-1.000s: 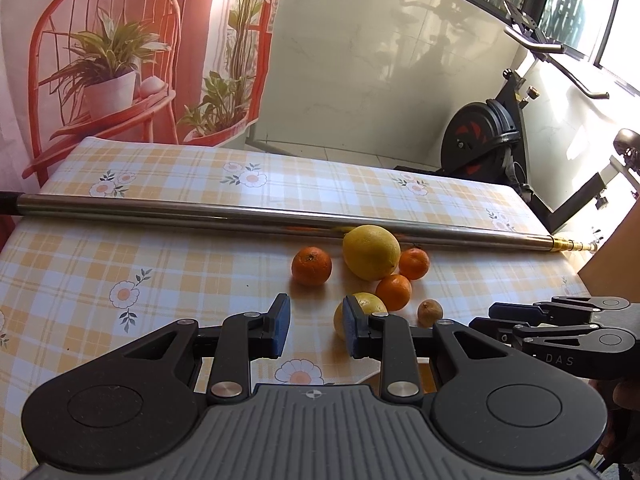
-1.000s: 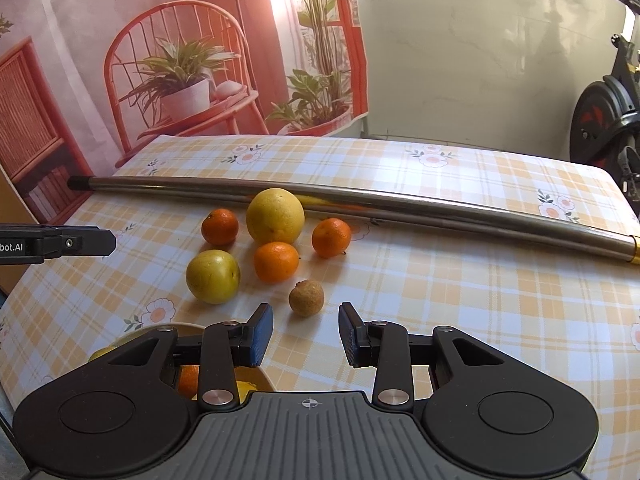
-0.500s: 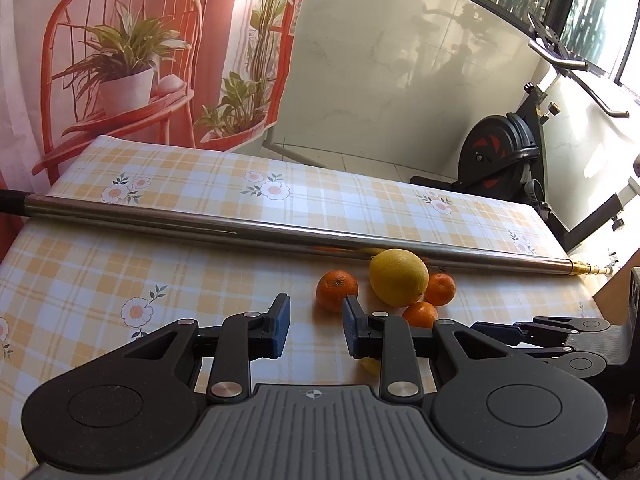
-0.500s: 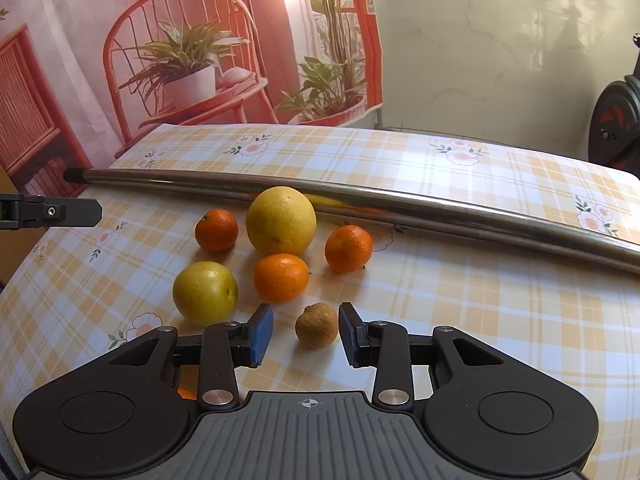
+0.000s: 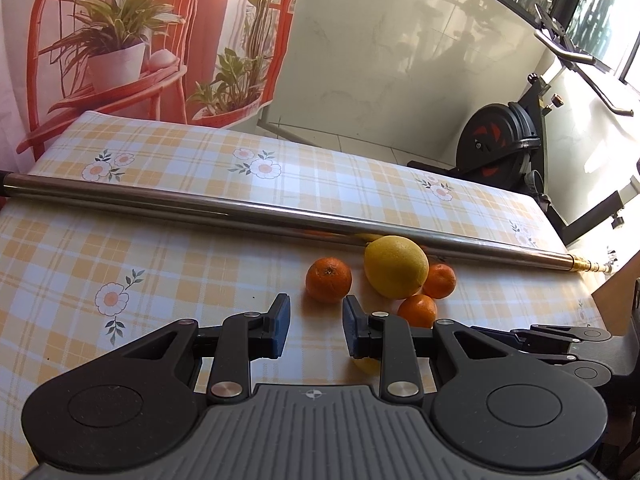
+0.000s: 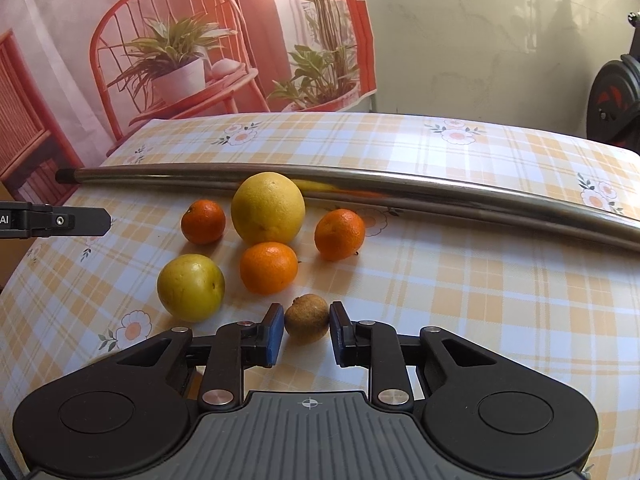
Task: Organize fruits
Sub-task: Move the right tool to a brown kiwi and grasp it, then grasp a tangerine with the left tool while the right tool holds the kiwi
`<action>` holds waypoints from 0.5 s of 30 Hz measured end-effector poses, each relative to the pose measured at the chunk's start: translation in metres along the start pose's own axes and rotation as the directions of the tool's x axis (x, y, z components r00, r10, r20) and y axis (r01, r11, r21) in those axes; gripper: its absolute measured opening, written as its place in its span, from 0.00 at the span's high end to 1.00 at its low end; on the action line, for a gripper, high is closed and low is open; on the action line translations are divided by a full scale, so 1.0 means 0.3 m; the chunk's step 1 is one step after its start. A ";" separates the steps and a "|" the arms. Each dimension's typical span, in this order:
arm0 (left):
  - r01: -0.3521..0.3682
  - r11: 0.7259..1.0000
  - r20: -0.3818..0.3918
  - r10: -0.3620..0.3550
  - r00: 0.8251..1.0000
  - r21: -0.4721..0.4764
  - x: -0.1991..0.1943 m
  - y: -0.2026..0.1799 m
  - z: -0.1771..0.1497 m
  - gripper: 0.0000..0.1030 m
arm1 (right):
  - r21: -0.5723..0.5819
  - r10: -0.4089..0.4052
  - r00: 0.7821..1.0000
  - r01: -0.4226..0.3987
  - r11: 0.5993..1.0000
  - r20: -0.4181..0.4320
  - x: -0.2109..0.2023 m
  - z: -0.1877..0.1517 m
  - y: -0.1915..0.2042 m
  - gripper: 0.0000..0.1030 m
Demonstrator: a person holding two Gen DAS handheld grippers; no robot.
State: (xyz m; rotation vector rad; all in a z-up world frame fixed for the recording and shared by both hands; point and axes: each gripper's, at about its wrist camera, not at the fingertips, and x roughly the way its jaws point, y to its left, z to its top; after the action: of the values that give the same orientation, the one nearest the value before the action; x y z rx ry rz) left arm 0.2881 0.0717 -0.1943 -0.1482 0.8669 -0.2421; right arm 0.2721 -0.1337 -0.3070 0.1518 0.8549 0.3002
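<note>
My right gripper (image 6: pixel 307 326) is closing on a small brown fruit (image 6: pixel 307 318) on the checked tablecloth, and both blue pads touch its sides. Beyond it lie a yellow-green fruit (image 6: pixel 191 287), a large yellow citrus (image 6: pixel 268 208) and three mandarins (image 6: pixel 269 268). My left gripper (image 5: pixel 316 328) hovers over the cloth with a narrow gap between its pads and nothing in it. A mandarin (image 5: pixel 329 279) lies just ahead of it, with the large citrus (image 5: pixel 396 266) to the right. One left finger (image 6: pixel 60 221) pokes into the right wrist view's left edge.
A long steel pole (image 5: pixel 280 216) lies across the table behind the fruit. An exercise bike (image 5: pixel 500 148) stands past the table's far right corner. A printed backdrop of a red chair and plants hangs behind the table (image 6: pixel 480 280).
My right gripper came forward and down until the small brown fruit lay between its pads, then closed on it. My left gripper drifted nearer the fruit, its gap unchanged.
</note>
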 end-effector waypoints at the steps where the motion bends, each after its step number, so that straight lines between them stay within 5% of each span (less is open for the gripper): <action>1: 0.006 1.000 -0.004 -0.006 1.000 -0.011 0.009 0.001 0.003 0.69 | 0.003 0.001 1.000 -0.001 1.000 0.001 -0.002 -0.002 -0.002 0.78; 3: 0.023 0.999 -0.011 -0.023 1.000 -0.048 0.039 0.005 0.011 0.60 | 0.013 0.002 1.000 -0.002 1.000 0.006 -0.009 -0.007 -0.005 0.78; 15: 0.009 0.997 0.015 -0.008 1.000 -0.072 0.204 -0.010 0.037 0.59 | 0.072 -0.005 1.000 0.003 0.997 0.030 -0.045 -0.029 -0.042 0.78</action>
State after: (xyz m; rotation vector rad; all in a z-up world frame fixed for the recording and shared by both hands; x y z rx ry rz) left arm 0.3343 0.0528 -0.2315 -0.2203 0.8609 -0.2176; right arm 0.2597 -0.1497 -0.3062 0.2213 0.8364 0.2632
